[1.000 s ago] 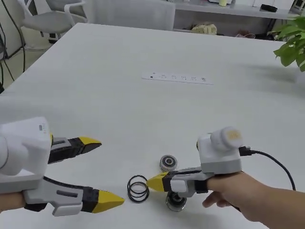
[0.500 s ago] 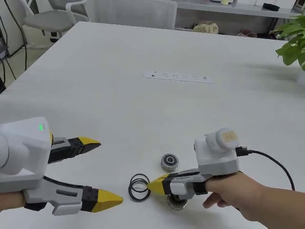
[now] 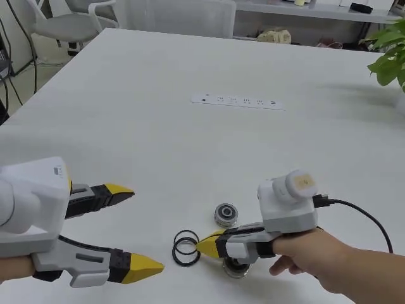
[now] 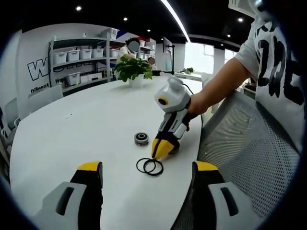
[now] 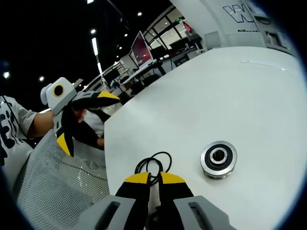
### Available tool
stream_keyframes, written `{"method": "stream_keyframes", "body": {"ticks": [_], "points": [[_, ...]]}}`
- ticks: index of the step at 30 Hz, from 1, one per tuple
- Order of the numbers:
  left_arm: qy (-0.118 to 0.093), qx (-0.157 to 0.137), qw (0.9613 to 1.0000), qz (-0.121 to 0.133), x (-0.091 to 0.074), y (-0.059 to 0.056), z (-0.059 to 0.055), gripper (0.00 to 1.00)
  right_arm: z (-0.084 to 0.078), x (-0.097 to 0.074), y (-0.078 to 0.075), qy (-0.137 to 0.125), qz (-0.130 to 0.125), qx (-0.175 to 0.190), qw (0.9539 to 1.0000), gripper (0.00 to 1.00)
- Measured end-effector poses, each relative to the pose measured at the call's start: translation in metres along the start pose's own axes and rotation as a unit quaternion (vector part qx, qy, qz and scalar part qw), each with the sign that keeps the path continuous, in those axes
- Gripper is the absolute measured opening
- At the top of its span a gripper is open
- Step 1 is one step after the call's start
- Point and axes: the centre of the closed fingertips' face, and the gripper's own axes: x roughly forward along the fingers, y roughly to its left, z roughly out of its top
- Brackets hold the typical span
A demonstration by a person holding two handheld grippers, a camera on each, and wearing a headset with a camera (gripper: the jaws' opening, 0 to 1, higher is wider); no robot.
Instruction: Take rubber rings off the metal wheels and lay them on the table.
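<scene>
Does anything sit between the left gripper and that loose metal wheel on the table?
Yes: the rubber rings lie flat on the table between the left gripper and the metal wheel, and the right gripper sits just beside that path.

We have wide bare table [image 3: 158, 139] ahead, with a flat power strip [image 3: 238, 101] lying across its far half. Near us, the rubber rings [image 3: 185, 247] and a metal wheel [image 3: 225, 214] crowd the right gripper [image 3: 204, 244], with narrow gaps between them. Bare tabletop separates the left gripper [image 3: 145, 228], jaws wide apart, from the rings. A plant [image 3: 387, 57] overhangs the far right edge.
</scene>
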Motion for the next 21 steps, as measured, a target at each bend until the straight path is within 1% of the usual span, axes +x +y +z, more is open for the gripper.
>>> {"method": "stream_keyframes", "body": {"ticks": [5, 7, 10, 13, 17, 21], "points": [[0.000, 0.001, 1.0000, -0.002, 0.001, -0.002, 0.002, 0.74, 0.005, -0.005, 0.001, -0.010, 0.000, -0.006, 0.9999, 0.08], [-0.002, 0.001, 1.0000, -0.002, 0.001, -0.003, 0.004, 0.74, 0.009, -0.009, 0.002, -0.019, 0.000, -0.009, 0.9998, 0.10], [-0.003, 0.001, 1.0000, -0.003, 0.000, -0.004, 0.006, 0.74, 0.017, -0.015, 0.002, -0.034, -0.003, -0.025, 0.9991, 0.12], [-0.003, 0.001, 1.0000, -0.003, -0.001, -0.004, 0.009, 0.74, 0.025, -0.023, 0.002, -0.047, -0.007, -0.032, 0.9983, 0.15], [-0.009, 0.000, 1.0000, 0.000, -0.005, -0.004, 0.014, 0.75, 0.035, -0.036, 0.003, -0.067, -0.015, -0.046, 0.9966, 0.19], [-0.013, 0.001, 0.9999, 0.003, -0.008, -0.004, 0.018, 0.75, 0.042, -0.051, 0.008, -0.083, -0.021, -0.067, 0.9941, 0.23]]}}
